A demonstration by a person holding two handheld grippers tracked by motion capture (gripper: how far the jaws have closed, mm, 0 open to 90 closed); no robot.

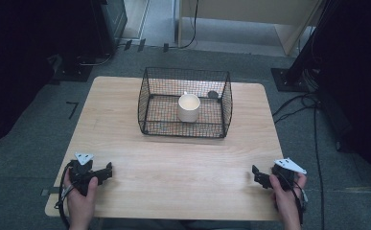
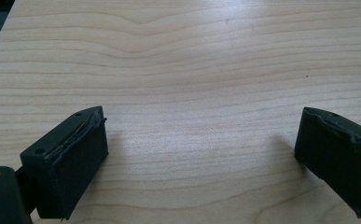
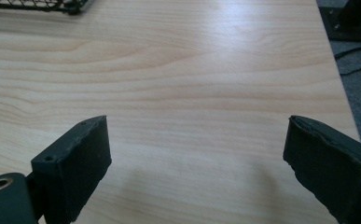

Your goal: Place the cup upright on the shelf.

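High view, table: a light wooden table (image 1: 173,167) stands on grey carpet, with black stands and cables around it.
High view, basket: a black wire mesh basket (image 1: 185,79) sits on the far half of the table, near its middle, open at the top.
High view, mug: a cream-white mug (image 1: 189,108) stands upright inside the basket, on its floor, a little toward the back; the handle seems to point away, though it is too small to tell for sure.
High view, dark disc: a small round dark thing (image 1: 213,94) lies inside the basket just right of the mug and behind it; what it is cannot be made out.
High view, left gripper: the left gripper (image 1: 109,170) rests at the near left corner of the table, held in the person's left hand (image 1: 80,199), pointing right, well apart from the basket.
High view, right gripper: the right gripper (image 1: 256,173) rests at the near right corner, held in the right hand (image 1: 287,199), pointing left, also well apart from the basket.
Left gripper view, jaws: the two black jaws stand spread wide, nothing between them, bare wood grain below.
Right gripper view, jaws: spread wide too, gripping nothing, low over the tabletop.
Right gripper view, basket: a bottom edge of the wire basket (image 3: 38,5) shows at the top left, far from the jaws.
Right gripper view, table edge: the table's edge runs down the right side, with grey floor and cables beyond.
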